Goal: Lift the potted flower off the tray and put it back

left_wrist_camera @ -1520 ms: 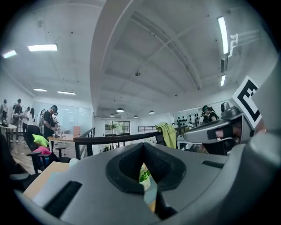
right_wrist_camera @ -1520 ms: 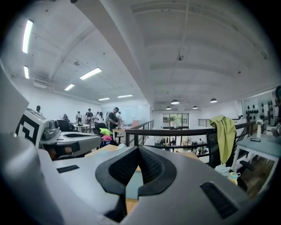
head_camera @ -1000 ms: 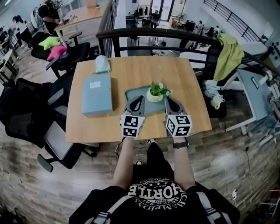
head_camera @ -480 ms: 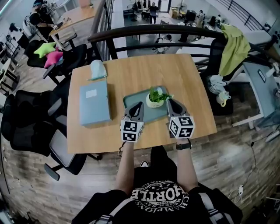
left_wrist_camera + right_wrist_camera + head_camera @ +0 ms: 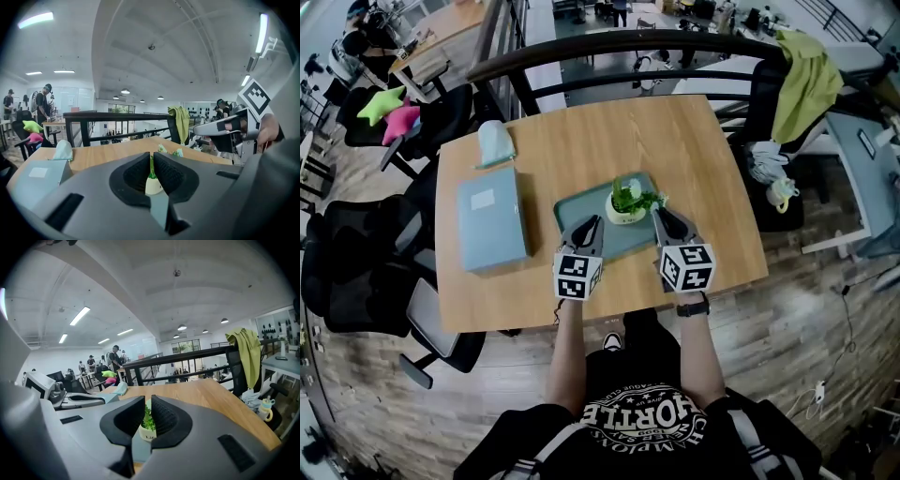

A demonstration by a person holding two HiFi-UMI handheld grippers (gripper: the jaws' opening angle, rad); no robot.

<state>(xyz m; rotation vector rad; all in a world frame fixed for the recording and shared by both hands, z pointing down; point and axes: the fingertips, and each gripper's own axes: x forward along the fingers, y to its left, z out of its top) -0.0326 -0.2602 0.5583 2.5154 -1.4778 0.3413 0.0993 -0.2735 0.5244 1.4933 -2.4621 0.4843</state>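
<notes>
Matt wood-grain table (image 5: 675, 141), smooth tray (image 5: 575, 207), smooth pot (image 5: 622, 217).

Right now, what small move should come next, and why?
Probably spread the right gripper wider: its jaws have just been opening but show only a narrow gap, too slim for the potted flower, which stands ahead on the tray, ungrasped. The left gripper is shut.

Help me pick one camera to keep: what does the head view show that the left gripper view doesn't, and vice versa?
Only the head view: the person's black T-shirt, the wooden floor and the table's near edge. Only the left gripper view: the ceiling with its lights. Both: the potted flower, blue folder and green jacket.
</notes>
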